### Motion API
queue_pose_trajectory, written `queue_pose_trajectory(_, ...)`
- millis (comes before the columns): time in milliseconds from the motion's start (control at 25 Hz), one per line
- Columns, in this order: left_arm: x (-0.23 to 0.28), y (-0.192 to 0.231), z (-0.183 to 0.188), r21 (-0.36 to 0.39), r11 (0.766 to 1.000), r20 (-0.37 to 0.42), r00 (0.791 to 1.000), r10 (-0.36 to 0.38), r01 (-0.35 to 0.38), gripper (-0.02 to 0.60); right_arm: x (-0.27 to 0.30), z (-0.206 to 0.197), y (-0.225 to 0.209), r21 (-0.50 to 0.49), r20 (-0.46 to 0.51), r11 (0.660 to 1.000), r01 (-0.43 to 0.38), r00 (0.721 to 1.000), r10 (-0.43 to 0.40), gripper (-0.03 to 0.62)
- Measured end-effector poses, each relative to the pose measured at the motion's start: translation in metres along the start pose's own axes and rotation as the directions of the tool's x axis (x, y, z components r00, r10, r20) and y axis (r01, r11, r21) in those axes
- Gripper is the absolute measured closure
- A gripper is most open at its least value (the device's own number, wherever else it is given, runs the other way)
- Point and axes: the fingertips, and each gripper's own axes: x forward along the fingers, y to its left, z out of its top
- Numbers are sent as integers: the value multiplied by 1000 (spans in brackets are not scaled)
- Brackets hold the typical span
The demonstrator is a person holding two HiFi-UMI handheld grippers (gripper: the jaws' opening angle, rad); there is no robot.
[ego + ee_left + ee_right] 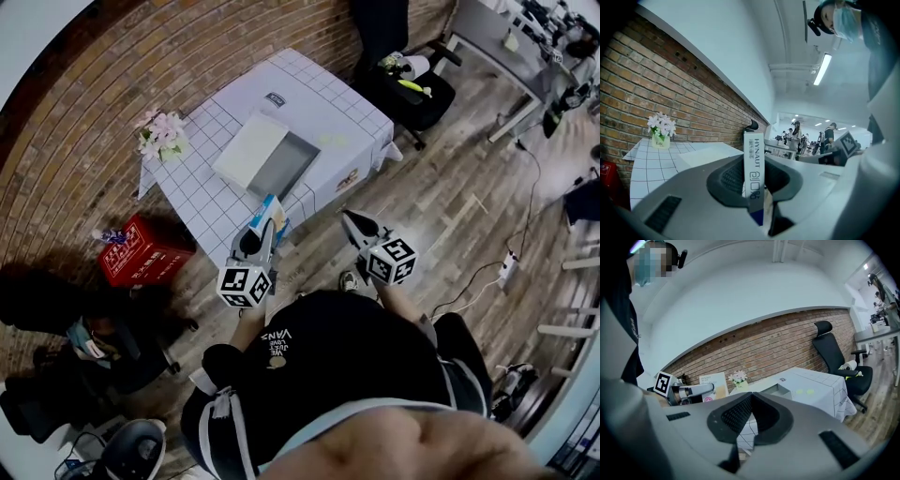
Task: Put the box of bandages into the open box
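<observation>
We're in a room with a brick wall [112, 103] and a wooden floor [441, 216], and from the head view everything turns on the table [319, 103] in its white grid cloth. On the table sits the open box [286, 167], grey inside, with its lid [248, 148] lying right against it. Flowers [161, 133] stand at the table's corner by the wall, a red crate [142, 251] is on the floor just off the table's near side, and a black office chair [412, 89] stands beyond the far end. The left gripper [265, 228] is at the table's near edge, and it's got the box of bandages [269, 211] clamped upright, short of the open box. The right gripper [352, 223] hangs beside it, off the table over the floor. Over to the left gripper view: there's the bandage box [753, 168] edge-on, pinched firmly between both pads, with the table [651, 164] and the flowers [661, 129] ahead to the left under the brick. Now the right gripper view: jaws pressed together, nothing between them. The table [820, 385] is ahead with the open box [780, 390] on top, the chair [834, 352] beyond it, and the bandage box [714, 383] showing off to the left in the other gripper.
</observation>
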Motion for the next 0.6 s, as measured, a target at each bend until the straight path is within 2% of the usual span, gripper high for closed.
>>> queue_pose_trajectory(600,42,-52,-15,-19,986,42,986,164,-163,502,-11,16,-68,-32,-53,987,-160,986,158,594)
